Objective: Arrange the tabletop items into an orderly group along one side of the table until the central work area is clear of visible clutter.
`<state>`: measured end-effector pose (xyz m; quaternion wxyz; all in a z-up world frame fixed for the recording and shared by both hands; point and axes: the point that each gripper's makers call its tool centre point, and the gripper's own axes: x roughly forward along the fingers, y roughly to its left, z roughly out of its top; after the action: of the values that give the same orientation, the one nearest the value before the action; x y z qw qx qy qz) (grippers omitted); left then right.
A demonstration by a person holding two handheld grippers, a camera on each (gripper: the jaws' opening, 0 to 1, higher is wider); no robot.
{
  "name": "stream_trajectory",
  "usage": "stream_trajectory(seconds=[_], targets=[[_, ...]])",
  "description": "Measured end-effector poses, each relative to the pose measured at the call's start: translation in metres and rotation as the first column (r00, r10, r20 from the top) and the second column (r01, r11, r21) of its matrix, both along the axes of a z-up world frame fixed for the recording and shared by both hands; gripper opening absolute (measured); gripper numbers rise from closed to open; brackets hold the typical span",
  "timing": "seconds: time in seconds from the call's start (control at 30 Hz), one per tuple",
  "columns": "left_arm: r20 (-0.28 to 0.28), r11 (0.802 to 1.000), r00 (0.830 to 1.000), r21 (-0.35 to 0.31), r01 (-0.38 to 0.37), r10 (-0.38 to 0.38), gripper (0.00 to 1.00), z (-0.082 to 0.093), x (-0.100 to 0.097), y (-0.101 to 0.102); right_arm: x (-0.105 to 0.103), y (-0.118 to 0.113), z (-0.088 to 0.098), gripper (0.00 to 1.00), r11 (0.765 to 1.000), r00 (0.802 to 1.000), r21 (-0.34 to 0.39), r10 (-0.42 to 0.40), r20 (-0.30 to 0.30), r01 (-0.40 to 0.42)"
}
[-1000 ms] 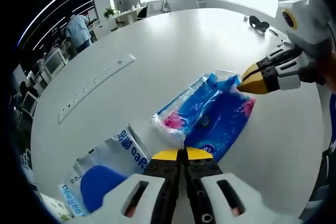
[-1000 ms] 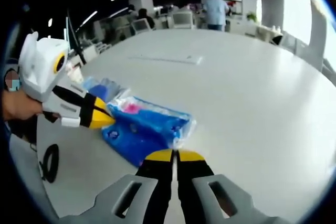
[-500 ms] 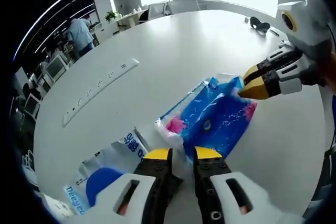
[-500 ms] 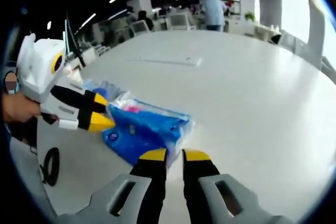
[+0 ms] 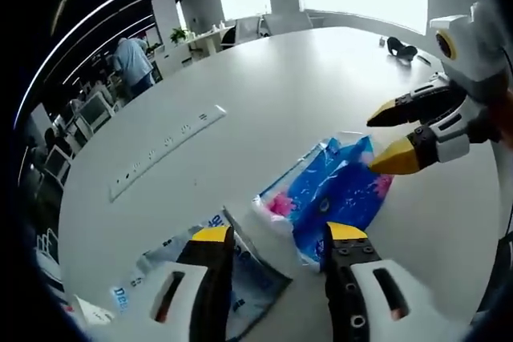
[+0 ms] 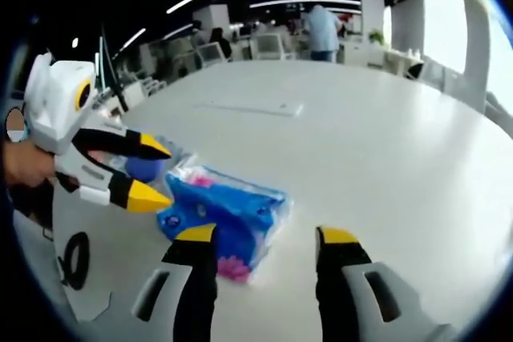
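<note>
left gripper (image 5: 272, 234): jaws spreading wide, gripping nothing | right gripper (image 6: 260, 234): jaws gaping, holding nothing | blue tissue pack (image 5: 333, 194) lying on white table (image 5: 264, 78) between both

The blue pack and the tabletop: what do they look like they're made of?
The blue pack looks like thin glossy plastic film: it crinkles, catches highlights, and has a clear gathered end, probably over something soft. The tabletop looks like smooth white laminate or painted board with a satin sheen, reflecting window light softly; the exact material is uncertain.
</note>
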<state>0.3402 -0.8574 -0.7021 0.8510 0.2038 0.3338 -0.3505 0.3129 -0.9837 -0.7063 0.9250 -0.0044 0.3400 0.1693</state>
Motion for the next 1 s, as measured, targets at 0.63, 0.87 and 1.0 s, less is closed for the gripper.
stream_trajectory(seconds=[0.63,0.87,1.0], targets=[[0.047,0.998,0.998,-0.043,-0.046,0.048,0.79,0.020,0.000,0.018,-0.010,0.004,0.017,0.62,1.000,0.999,-0.013,0.013,0.029,-0.013],[0.041,0.998,0.998,-0.056,-0.039,0.042,0.84,0.025,-0.008,0.024,-0.014,0.006,0.027,0.67,1.000,0.999,-0.018,0.015,0.045,-0.014],[0.036,0.997,0.998,-0.060,-0.045,0.047,0.85,0.027,-0.013,0.031,-0.016,0.007,0.030,0.72,1.000,0.999,-0.026,0.008,0.054,-0.006]])
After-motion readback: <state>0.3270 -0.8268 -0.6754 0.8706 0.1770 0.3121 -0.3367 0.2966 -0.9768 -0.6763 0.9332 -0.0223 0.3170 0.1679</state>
